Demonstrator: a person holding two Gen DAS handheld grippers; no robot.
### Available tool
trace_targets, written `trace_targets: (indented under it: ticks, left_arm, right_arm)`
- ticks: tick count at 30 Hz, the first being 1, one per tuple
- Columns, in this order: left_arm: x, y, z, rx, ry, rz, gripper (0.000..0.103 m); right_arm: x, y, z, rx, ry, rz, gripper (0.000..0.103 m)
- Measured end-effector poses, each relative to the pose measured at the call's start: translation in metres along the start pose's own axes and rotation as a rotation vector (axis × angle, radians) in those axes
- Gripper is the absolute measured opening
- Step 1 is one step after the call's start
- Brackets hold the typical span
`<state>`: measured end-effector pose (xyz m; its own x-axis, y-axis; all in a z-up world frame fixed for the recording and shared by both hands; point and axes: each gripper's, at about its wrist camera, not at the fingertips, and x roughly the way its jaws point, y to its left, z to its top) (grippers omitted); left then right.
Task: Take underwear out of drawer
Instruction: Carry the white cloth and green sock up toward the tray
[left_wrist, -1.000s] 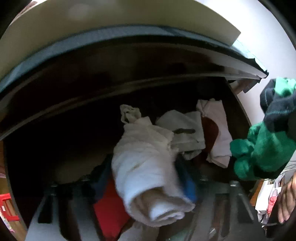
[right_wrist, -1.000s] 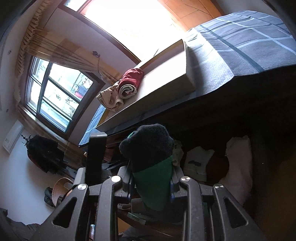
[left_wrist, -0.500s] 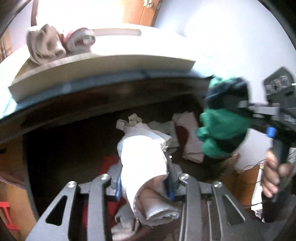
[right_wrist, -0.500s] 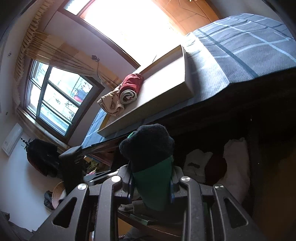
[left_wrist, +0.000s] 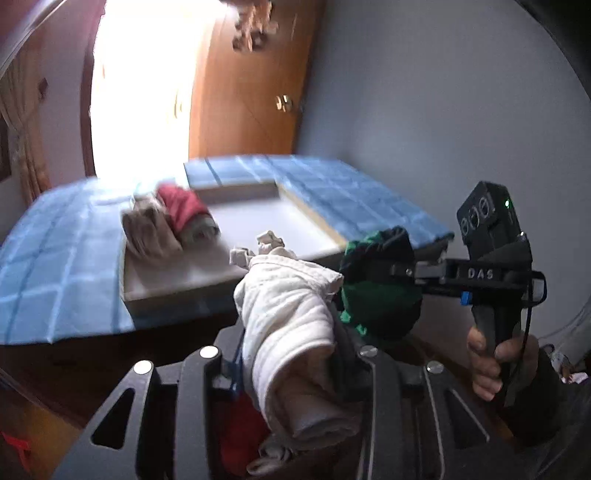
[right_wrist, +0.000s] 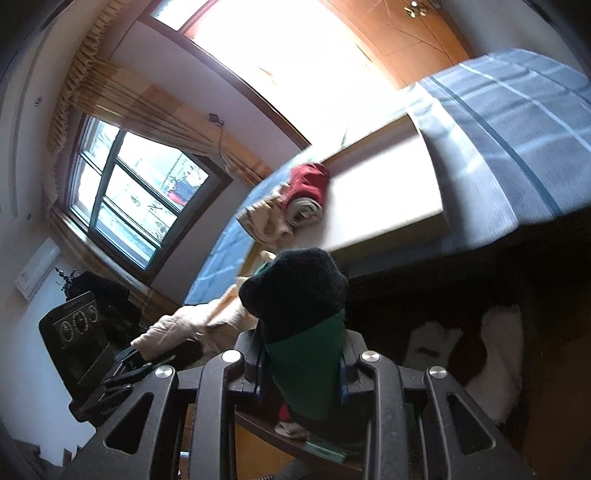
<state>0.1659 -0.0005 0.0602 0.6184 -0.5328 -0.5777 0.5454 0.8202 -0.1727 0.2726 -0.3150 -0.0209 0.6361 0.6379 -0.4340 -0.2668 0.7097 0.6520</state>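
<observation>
White cotton roll sits clamped in my left gripper, the green-and-black roll clamped in my right gripper; both are clear of the drawer. I should squeeze evenly, carry both over the tray on the bed, and lower them before letting go.

Your left wrist camera looks along its claw at the bed; your right wrist camera, close beside it, tilts toward the window. Both share the shallow box on the bed.
</observation>
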Motion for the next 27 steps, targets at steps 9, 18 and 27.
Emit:
trace_targets:
  ticks: [9,18,27]
  left_arm:
    - [0.012,0.010,0.040,-0.007,-0.124,0.092,0.035]
    - [0.052,0.011,0.064,0.039,-0.229,0.165,0.035]
    - [0.103,0.032,0.089,-0.031,-0.247,0.160,0.035]
  right_arm:
    - [0.006,0.028,0.055,-0.036,-0.096,0.007,0.030]
    - [0.030,0.027,0.106,0.018,-0.159,-0.001,0.030]
    - [0.078,0.001,0.145,0.130,-0.139,-0.028,0.030]
